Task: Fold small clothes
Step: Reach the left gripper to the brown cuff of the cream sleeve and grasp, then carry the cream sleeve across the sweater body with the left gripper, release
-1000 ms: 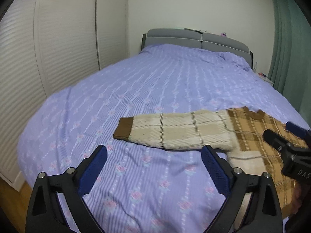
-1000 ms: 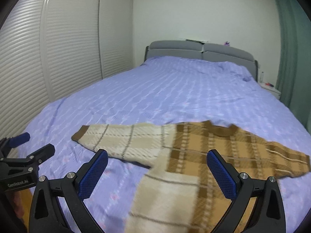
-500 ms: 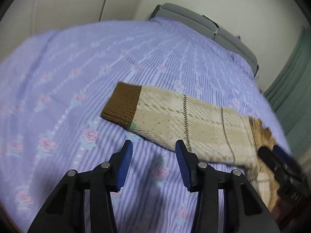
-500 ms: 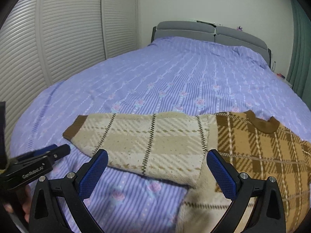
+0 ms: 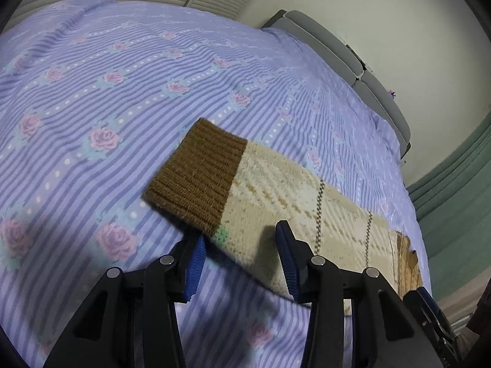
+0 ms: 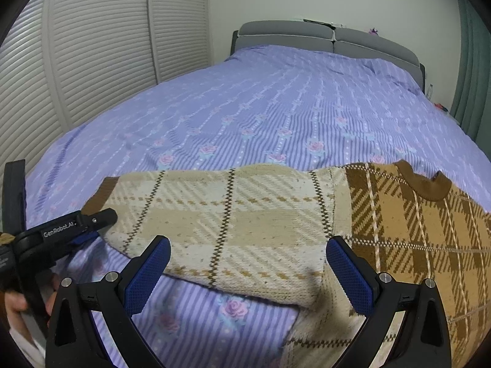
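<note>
The left hand-held gripper (image 5: 239,254) is seen half open, its jaws having just been closing, with the near edge of the sweater's cream sleeve (image 5: 276,196) lying between the pads beside the brown cuff (image 5: 196,178) (whether the pads press on it cannot be told). The right hand-held gripper (image 6: 245,263) is held wide open and empty over the sleeve near the shoulder seam. Only the right wrist view shows the sweater (image 6: 399,230) body and collar, spread flat at the near edge of the bed (image 6: 276,107), whose cover beyond is left bare up to the headboard (image 6: 322,36).
</note>
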`<state>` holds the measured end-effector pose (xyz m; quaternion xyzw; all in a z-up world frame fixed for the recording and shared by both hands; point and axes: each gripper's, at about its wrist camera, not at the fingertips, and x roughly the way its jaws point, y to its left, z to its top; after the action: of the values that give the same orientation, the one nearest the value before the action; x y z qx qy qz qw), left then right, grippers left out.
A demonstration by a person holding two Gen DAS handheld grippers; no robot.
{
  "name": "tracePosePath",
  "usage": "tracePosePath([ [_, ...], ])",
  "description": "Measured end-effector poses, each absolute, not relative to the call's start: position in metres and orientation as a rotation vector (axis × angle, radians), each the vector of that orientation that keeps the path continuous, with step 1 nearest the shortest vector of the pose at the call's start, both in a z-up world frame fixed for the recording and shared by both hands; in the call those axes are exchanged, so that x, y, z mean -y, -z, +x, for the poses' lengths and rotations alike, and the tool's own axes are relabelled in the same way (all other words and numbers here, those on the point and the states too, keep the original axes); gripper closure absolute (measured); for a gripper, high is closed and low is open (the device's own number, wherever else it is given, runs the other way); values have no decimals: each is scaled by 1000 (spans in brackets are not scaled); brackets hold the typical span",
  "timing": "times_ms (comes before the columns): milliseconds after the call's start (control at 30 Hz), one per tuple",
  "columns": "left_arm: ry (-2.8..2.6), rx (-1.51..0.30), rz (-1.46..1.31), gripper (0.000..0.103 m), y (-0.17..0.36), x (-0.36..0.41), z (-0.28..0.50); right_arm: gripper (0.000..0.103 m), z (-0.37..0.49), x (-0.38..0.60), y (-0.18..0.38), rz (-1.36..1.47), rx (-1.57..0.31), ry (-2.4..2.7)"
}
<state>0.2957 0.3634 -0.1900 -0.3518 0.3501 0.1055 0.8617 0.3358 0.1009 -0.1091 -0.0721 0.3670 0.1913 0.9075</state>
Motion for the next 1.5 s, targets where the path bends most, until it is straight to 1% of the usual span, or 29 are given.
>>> tracePosePath([
  [67,-225,-733,-727,69,186,-363,299,1,338,-97,109,-140,-763,-385],
  [100,-226,-737,-714,80,183,-362,301,1,340,-93,107,-136,-763,-378],
  [133,-228,-738,-691,85,177,-361,302,1,341,-86,103,-132,-756,-363],
  [300,-208,-646,-492,89,122,-332,299,1,342,-65,88,-135,-728,-346],
  [367,-179,-608,-396,90,92,-308,299,1,341,-49,77,-144,-703,-330],
  [500,-100,-563,-294,91,45,-261,308,1,337,-9,51,-148,-656,-288],
  [700,36,-525,-192,92,-5,-179,333,1,332,59,18,-135,-609,-196],
  [833,120,-518,-138,92,-24,-116,349,1,327,110,2,-133,-579,-123],
  [933,162,-548,-125,92,-21,-72,369,1,324,148,-5,-120,-567,-75],
  [1000,186,-589,-125,92,-10,-44,383,1,325,171,-6,-109,-566,-45],
  [1200,220,-716,-76,92,39,31,408,1,325,233,4,-80,-594,40],
  [1367,199,-806,-18,92,85,66,415,1,321,269,17,-49,-617,84],
  [1500,195,-826,16,92,101,84,413,1,317,287,28,-38,-634,102],
])
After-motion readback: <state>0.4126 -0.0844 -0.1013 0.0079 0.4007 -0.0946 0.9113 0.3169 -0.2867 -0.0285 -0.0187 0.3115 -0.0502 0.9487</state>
